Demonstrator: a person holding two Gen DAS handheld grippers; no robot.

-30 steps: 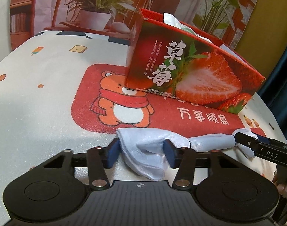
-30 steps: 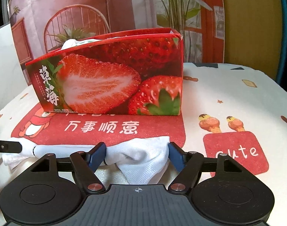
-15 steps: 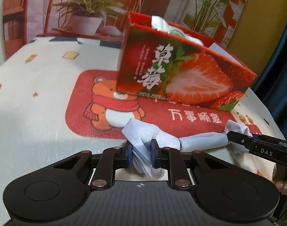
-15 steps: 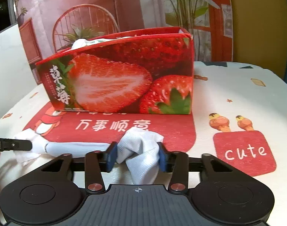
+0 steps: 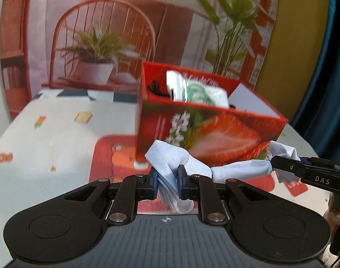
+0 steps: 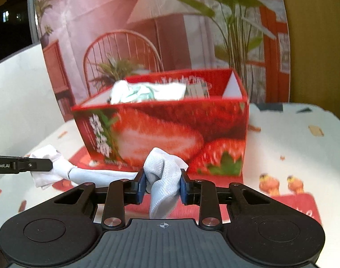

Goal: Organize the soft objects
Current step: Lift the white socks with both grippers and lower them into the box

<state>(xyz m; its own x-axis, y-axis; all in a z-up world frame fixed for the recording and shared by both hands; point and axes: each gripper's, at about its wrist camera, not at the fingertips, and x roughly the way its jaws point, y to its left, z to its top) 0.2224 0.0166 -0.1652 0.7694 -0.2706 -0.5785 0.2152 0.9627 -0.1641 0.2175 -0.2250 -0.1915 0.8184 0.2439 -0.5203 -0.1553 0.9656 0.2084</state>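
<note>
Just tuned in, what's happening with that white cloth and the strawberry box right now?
Both grippers are shut on one white cloth: the left gripper pinches one end, the right gripper the other, so it stretches between them in front of the strawberry box. The box already holds other soft items. The cloth is not in it yet.

Both cameras sit low and close before the strawberry box (image 5: 211,131), raised enough to see inside. The left one faces its left front corner, the right one (image 6: 163,131) its right; both share its long front.
</note>
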